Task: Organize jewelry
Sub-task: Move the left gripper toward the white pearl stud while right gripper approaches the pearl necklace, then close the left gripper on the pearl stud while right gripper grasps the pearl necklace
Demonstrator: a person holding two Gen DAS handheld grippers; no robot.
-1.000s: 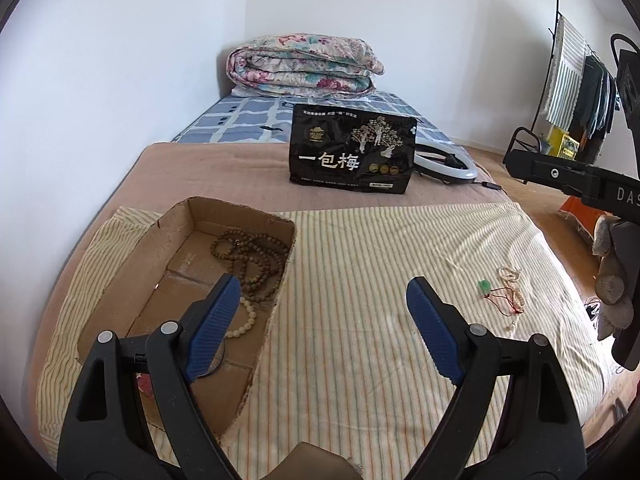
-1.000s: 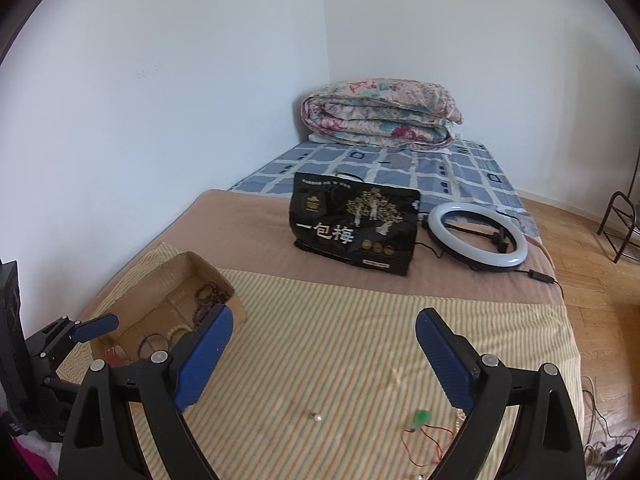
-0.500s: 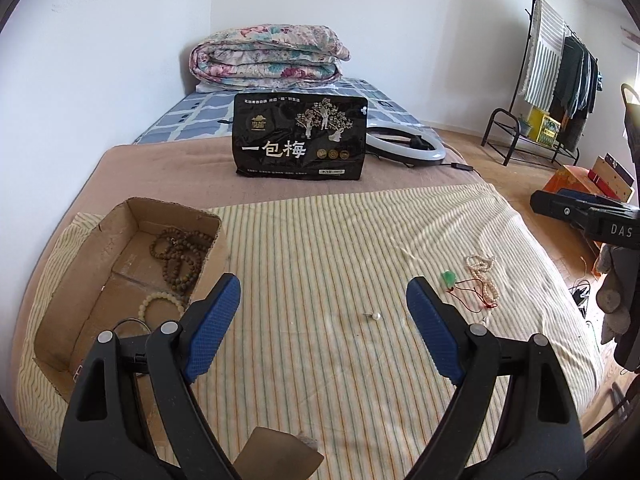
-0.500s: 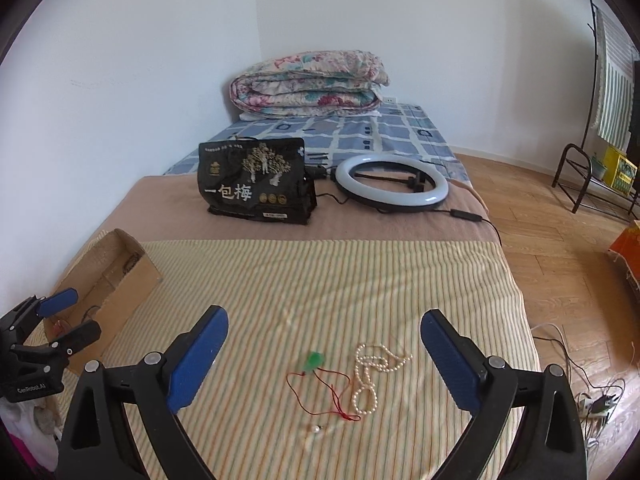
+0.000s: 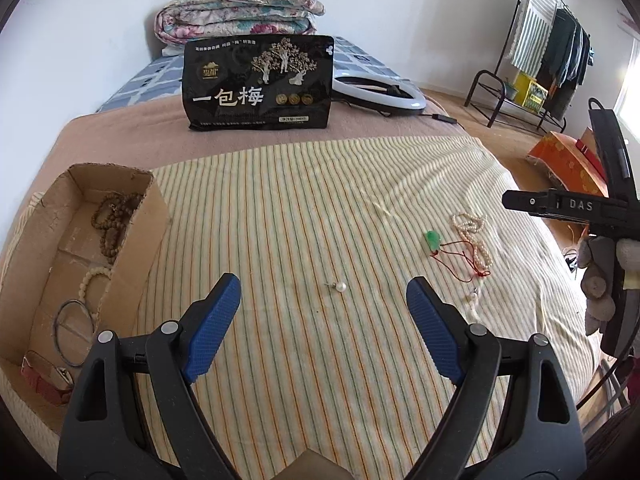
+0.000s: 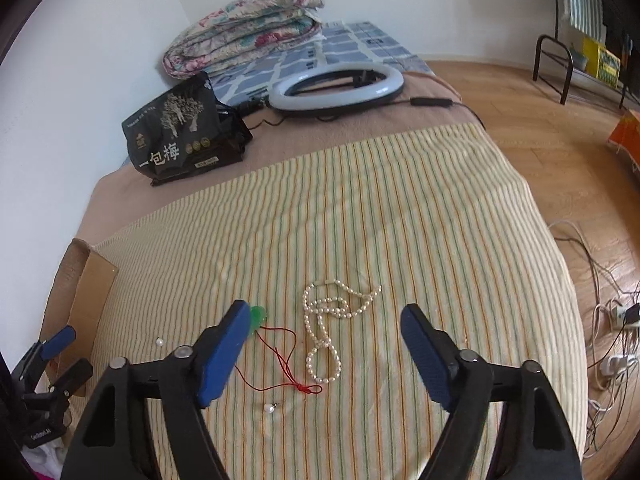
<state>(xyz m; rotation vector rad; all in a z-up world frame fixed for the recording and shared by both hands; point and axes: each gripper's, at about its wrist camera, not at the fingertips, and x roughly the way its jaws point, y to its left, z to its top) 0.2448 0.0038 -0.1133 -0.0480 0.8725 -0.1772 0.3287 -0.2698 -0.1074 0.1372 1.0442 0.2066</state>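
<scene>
A yellow cloth (image 6: 400, 208) with green and orange stripes carries a white pearl necklace (image 6: 324, 328), green pendant (image 6: 258, 315) on red cord, beside a brown cardboard box (image 5: 132, 248); upper-left black bag (image 6: 180, 136) has gold print.

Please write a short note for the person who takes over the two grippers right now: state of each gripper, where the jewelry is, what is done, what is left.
Left gripper: open, empty, over the striped cloth.
Right gripper: open, empty, above the pearl necklace.
Done: wooden beads, pale bead bracelet, thin bangle and red strap lie in the cardboard box.
Left on the cloth: pearl necklace, green pendant on red cord, two pearl studs.
</scene>
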